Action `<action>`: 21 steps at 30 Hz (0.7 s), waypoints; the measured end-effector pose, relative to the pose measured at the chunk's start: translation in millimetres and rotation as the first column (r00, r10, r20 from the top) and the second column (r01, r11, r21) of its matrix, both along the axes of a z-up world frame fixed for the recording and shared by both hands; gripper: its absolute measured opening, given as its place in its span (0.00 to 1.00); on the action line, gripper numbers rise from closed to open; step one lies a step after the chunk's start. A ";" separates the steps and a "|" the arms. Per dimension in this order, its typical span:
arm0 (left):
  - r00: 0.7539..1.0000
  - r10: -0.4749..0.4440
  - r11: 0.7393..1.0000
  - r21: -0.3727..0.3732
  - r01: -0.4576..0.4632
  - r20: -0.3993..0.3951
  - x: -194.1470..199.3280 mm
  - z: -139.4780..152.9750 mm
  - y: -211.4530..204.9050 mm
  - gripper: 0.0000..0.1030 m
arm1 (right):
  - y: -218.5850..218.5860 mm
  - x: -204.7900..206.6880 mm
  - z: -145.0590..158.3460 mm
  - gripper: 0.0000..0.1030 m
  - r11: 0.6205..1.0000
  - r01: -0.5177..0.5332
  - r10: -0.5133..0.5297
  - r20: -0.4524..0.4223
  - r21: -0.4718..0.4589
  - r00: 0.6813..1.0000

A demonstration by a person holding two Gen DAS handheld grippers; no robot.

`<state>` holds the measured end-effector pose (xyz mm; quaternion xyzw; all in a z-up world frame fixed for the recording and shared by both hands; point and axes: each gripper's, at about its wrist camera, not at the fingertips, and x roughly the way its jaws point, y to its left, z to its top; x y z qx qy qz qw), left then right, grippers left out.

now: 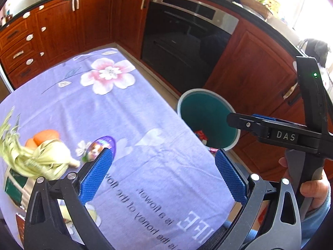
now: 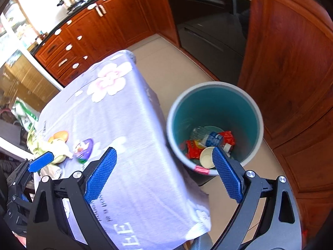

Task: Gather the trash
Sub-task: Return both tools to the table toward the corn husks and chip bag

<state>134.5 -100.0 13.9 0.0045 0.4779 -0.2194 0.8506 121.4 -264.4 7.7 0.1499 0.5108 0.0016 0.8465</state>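
Right tool [image 2: 164, 174], spread empty, straddles table edge [image 2: 166, 145] beside bin [image 2: 258, 112].

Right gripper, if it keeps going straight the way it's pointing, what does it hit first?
Probably the tablecloth's edge near the table's corner, which sits between the open fingers of the right gripper. The bin lies just right of that line; depth is unclear.

The left wrist camera looks down along its blue-padded fingers, close above the lilac flowered tablecloth [image 1: 129, 112], toward the red-brown wooden cabinets [image 1: 91, 18]. The right wrist camera looks steeply down into the round teal plastic bin [image 2: 216, 112]. Both views share cloth, bin and cabinets.
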 end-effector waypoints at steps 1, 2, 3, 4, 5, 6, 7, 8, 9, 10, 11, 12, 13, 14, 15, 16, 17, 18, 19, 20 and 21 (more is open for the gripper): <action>1.000 0.008 1.000 -0.004 -0.008 0.002 -2.8 0.8 8.8 0.96 | 7.1 -1.4 2.4 0.86 1.000 -0.011 0.011 0.002 -0.006 1.000; 1.000 0.019 1.000 -0.007 -0.019 0.004 -5.6 1.2 17.3 0.96 | 13.5 -2.7 4.7 0.86 1.000 -0.021 0.021 0.002 -0.010 1.000; 1.000 0.029 1.000 -0.011 -0.029 0.005 -8.1 1.3 25.9 0.96 | 20.1 -4.0 6.4 0.86 0.999 -0.031 0.031 0.003 -0.013 1.000; 0.999 0.039 0.999 -0.013 -0.039 0.006 -11.4 1.5 32.6 0.96 | 27.3 -5.2 7.9 0.86 0.999 -0.042 0.042 0.003 -0.014 0.999; 0.999 0.052 0.999 -0.014 -0.052 0.007 -14.2 1.2 42.0 0.96 | 35.5 -6.7 9.3 0.86 0.998 -0.054 0.054 0.004 -0.017 0.999; 0.998 0.063 0.998 -0.015 -0.063 0.008 -17.0 0.6 49.5 0.96 | 43.4 -7.6 10.0 0.86 0.998 -0.066 0.066 0.003 -0.020 0.998; 0.997 0.076 0.997 -0.014 -0.076 0.009 -19.8 -0.3 58.8 0.96 | 50.9 -8.5 10.0 0.86 0.997 -0.080 0.080 0.003 -0.022 0.997; 0.996 0.091 0.996 -0.012 -0.091 0.008 -22.3 -1.5 68.7 0.96 | 60.0 -9.2 9.4 0.86 0.995 -0.098 0.098 -0.001 -0.025 0.995; 0.994 0.108 0.994 -0.011 -0.108 0.008 -26.3 -2.9 79.0 0.96 | 69.4 -9.8 8.7 0.86 0.993 -0.115 0.114 -0.006 -0.026 0.993; 0.992 0.125 0.992 -0.009 -0.125 0.006 -28.2 -4.8 89.0 0.96 | 79.2 -10.1 7.1 0.86 0.991 -0.135 0.135 -0.011 -0.026 0.991; 0.989 0.145 0.989 -0.006 -0.145 0.003 -30.0 -7.0 100.3 0.96 | 87.7 -10.8 4.8 0.86 0.988 -0.152 0.152 -0.016 -0.025 0.988; 0.987 0.162 0.987 -0.002 -0.162 0.000 -32.7 -9.7 111.8 0.96 | 95.9 -10.9 3.0 0.86 0.985 -0.168 0.168 -0.021 -0.024 0.986; 0.984 0.180 0.984 0.003 -0.180 -0.003 -34.5 -12.2 122.1 0.96 | 105.8 -10.2 1.0 0.86 0.983 -0.184 0.183 -0.029 -0.022 0.983; 0.981 0.195 0.981 0.007 -0.195 -0.004 -36.2 -14.4 132.0 0.96 | 114.8 -9.9 -0.6 0.86 0.980 -0.197 0.197 -0.035 -0.020 0.980; 0.977 0.213 0.977 0.010 -0.213 -0.005 -38.1 -16.8 142.8 0.96 | 123.4 -9.6 -2.6 0.86 0.977 -0.214 0.213 -0.043 -0.018 0.976; 0.974 0.228 0.973 0.014 -0.228 -0.007 -39.8 -18.8 152.7 0.96 | 130.8 -9.3 -4.5 0.86 0.974 -0.228 0.227 -0.048 -0.019 0.973; 0.969 0.245 0.969 0.018 -0.245 -0.008 -40.8 -20.7 162.3 0.96 | 138.5 -9.3 -6.9 0.86 0.970 -0.242 0.240 -0.054 -0.021 0.969; 0.966 0.260 0.965 0.022 -0.260 -0.008 -41.7 -22.2 171.1 0.96 | 145.9 -8.9 -8.8 0.86 0.967 -0.255 0.253 -0.060 -0.023 0.966; 0.961 0.277 0.961 0.024 -0.276 -0.009 -42.6 -24.1 180.7 0.96 | 153.5 -8.3 -10.2 0.86 0.963 -0.269 0.267 -0.065 -0.022 0.961; 0.956 0.292 0.956 0.025 -0.292 -0.010 -43.1 -26.0 190.1 0.96 | 161.0 -7.6 -11.5 0.86 0.959 -0.282 0.280 -0.069 -0.020 0.957; 0.952 0.306 0.952 0.026 -0.306 -0.012 -43.0 -27.9 199.4 0.96 | 168.4 -6.6 -12.7 0.86 0.956 -0.294 0.292 -0.071 -0.021 0.954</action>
